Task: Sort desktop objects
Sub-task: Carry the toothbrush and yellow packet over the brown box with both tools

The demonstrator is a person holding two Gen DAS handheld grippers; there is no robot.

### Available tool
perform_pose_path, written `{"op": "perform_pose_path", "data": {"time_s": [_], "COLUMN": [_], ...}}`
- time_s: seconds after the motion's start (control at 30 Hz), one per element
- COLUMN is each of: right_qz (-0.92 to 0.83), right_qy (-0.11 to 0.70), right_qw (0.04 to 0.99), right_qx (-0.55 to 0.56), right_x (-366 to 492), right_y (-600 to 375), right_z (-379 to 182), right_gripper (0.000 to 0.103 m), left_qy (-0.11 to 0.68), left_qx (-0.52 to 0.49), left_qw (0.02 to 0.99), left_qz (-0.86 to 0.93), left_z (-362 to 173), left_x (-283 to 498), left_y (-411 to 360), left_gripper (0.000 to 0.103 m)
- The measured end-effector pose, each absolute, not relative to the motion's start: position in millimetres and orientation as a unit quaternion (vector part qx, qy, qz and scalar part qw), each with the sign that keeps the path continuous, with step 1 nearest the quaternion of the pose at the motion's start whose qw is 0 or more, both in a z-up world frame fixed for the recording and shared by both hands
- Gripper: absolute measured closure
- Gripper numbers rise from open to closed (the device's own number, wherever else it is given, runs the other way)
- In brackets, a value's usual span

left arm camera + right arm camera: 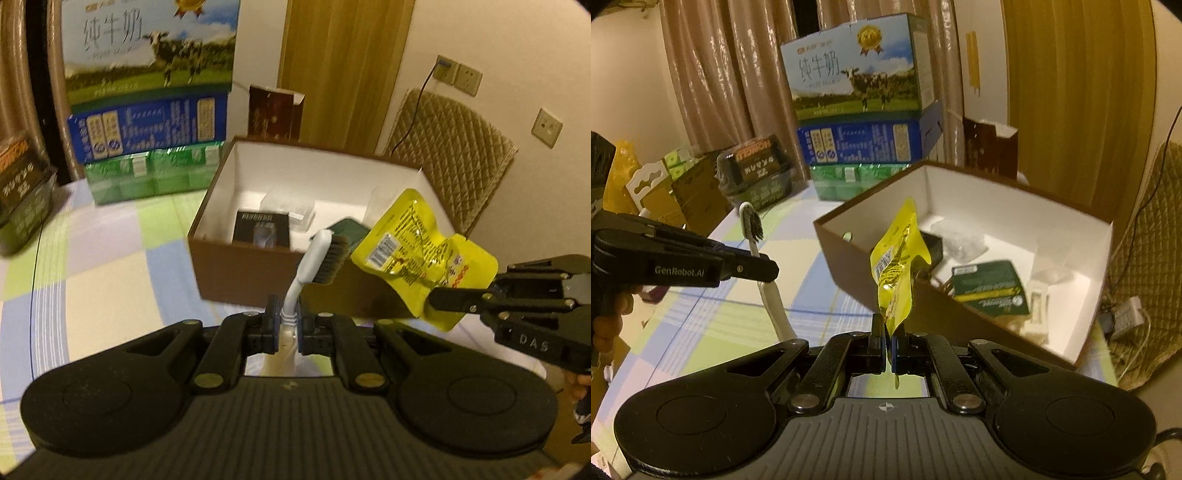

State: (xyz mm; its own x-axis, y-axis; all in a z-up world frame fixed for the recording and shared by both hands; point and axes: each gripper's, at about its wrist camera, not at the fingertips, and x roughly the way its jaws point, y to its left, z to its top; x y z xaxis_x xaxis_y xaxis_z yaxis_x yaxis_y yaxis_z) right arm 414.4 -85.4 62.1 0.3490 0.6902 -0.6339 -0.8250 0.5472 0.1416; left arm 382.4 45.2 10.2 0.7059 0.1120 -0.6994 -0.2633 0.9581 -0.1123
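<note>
Left gripper (287,325) pinching toothbrush (323,258), right gripper (889,347) pinching yellow pouch (895,266), both above box's (849,258) near rim, open table (110,258) leftward.

Left gripper (287,325) clamped on the neck of a white toothbrush (320,266), bristle head up and tilted right, above the checked tablecloth (110,266). Right gripper (441,300) comes in from the right edge, pinching a corner of a yellow pouch (413,251). Both items hang in front of the open brown box (236,269), white inside, holding a black packet (263,229) and a green one (349,229). Stacked milk cartons (147,74) behind.
</note>
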Motion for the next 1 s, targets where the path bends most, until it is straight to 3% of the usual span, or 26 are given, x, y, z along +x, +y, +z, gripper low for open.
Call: {"op": "perform_pose_path", "data": {"time_s": [0.53,1.0], "right_qz": [0.446,0.433], "right_qy": [0.287,0.296], "right_qw": [0.842,0.843], "right_qx": [-0.101,-0.121], "right_x": [460,513], "right_y": [-90,-74], "right_z": [93,84], "right_gripper": [0.103,0.103], "left_qy": [0.316,0.335], "left_qx": [-0.093,-0.096], "left_qw": [0.941,0.935], "left_qz": [0.076,0.057], "left_z": [56,45], "left_x": [437,512], "left_y": [43,38], "left_gripper": [0.097,0.097]}}
